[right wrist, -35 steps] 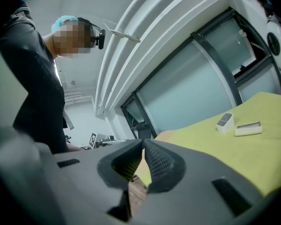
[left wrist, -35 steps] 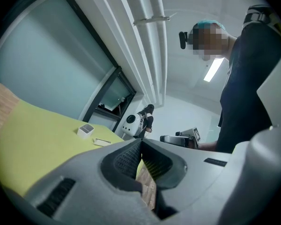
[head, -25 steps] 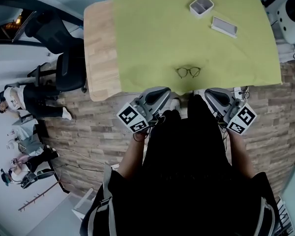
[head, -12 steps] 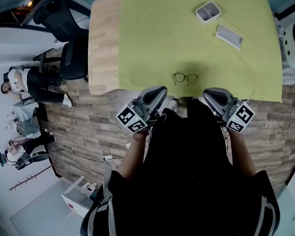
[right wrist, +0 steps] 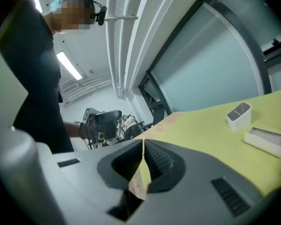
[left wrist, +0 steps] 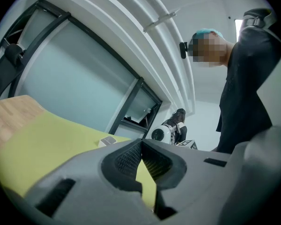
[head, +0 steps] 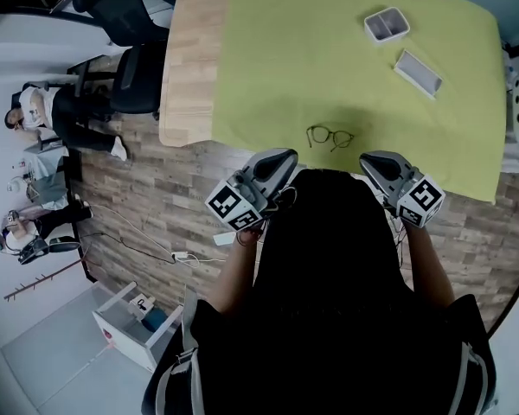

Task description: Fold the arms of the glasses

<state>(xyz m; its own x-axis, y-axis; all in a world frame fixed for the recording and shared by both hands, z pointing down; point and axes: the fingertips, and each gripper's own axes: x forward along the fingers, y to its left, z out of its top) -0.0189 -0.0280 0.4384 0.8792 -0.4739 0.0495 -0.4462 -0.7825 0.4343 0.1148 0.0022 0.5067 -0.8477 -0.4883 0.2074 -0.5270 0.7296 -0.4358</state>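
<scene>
The left gripper (head: 279, 156) and right gripper (head: 371, 159) are hovering off the table's (head: 190, 59) near edge, flanking the glasses (head: 330, 136), with jaws pressing together on nothing.

The cloth (head: 311, 59) is yellow-green, the table (head: 190, 59) pale wood-grain, the glasses (head: 329, 136) dark-rimmed.

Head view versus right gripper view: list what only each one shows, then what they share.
Only the head view: the glasses lying on the green cloth near the table's near edge, the left gripper, and the plank floor. Only the right gripper view: the right gripper seen close, its fingers shut tip to tip on nothing, and a ceiling light. Both: the green cloth, the white tray and the flat white box.
</scene>
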